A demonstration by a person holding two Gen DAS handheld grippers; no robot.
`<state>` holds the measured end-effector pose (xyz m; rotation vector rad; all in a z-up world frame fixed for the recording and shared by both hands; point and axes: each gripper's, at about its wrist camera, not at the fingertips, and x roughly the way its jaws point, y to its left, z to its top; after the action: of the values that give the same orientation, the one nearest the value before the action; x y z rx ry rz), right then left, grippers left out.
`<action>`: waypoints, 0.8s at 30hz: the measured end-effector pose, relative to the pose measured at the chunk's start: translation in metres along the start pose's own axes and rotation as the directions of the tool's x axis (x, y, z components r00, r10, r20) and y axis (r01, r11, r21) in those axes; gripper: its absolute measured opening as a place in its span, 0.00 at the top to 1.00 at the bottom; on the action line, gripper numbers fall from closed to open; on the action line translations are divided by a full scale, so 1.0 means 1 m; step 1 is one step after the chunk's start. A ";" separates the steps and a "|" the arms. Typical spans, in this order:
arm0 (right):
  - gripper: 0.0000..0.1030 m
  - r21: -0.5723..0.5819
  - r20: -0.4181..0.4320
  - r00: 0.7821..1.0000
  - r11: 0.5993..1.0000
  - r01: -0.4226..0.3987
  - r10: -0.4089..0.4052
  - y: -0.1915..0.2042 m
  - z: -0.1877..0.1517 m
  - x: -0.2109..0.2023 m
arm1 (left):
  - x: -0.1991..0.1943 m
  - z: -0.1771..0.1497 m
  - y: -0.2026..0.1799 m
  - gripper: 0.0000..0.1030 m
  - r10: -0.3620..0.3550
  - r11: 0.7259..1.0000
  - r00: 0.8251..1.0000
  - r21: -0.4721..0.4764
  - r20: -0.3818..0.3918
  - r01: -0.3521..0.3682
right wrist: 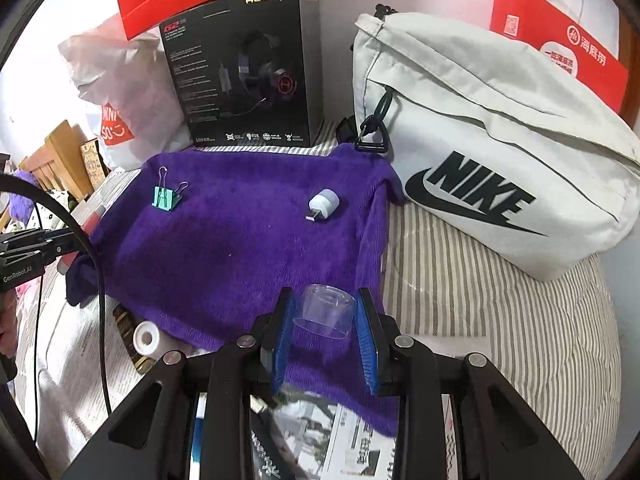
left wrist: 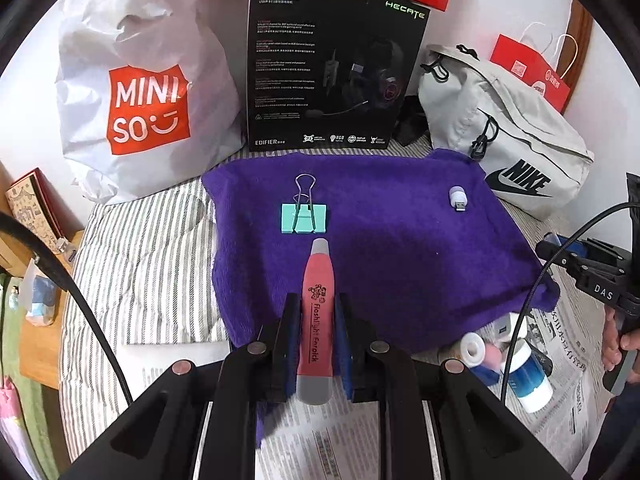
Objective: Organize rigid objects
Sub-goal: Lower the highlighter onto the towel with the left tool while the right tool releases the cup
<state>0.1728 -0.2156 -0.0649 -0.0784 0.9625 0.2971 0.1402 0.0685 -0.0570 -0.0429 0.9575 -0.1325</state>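
A purple towel [left wrist: 400, 248] [right wrist: 240, 248] lies spread on the striped bed. On it rest a mint green binder clip [left wrist: 304, 216] [right wrist: 165, 196] and a small white USB plug [left wrist: 458, 198] [right wrist: 323, 203]. My left gripper [left wrist: 316, 312] is shut on a pink and grey flashlight earpick [left wrist: 318, 312], held lengthwise over the towel's near edge, tip toward the clip. My right gripper [right wrist: 325, 312] is shut on a clear plastic cap [right wrist: 325, 311] above the towel's near right part. The right gripper also shows at the right edge of the left wrist view, where its jaws are hidden.
Behind the towel stand a white Miniso bag [left wrist: 140, 92], a black headset box [left wrist: 332, 68] [right wrist: 244, 68] and a grey Nike bag [left wrist: 516, 136] [right wrist: 500, 148]. Newspaper [left wrist: 560, 344] in front holds a white tape roll [left wrist: 474, 350] [right wrist: 149, 338] and a blue-white bottle [left wrist: 528, 376].
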 end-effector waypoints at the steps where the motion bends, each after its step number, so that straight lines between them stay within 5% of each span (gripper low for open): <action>1: 0.71 -0.002 -0.002 1.000 1.000 0.001 -0.001 -0.001 0.003 0.003 | 0.002 0.002 0.000 0.84 0.004 1.000 1.000 0.002 -0.002 -0.004; 24: 0.71 -0.069 -0.077 0.997 0.998 0.007 -0.013 0.001 0.044 0.084 | 0.050 0.018 0.018 0.84 0.008 1.000 0.997 -0.024 -0.082 -0.010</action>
<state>0.2524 -0.1885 -0.1079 -0.1590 1.0286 0.3198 0.1853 0.0795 -0.0887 -0.0558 1.0407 -0.1153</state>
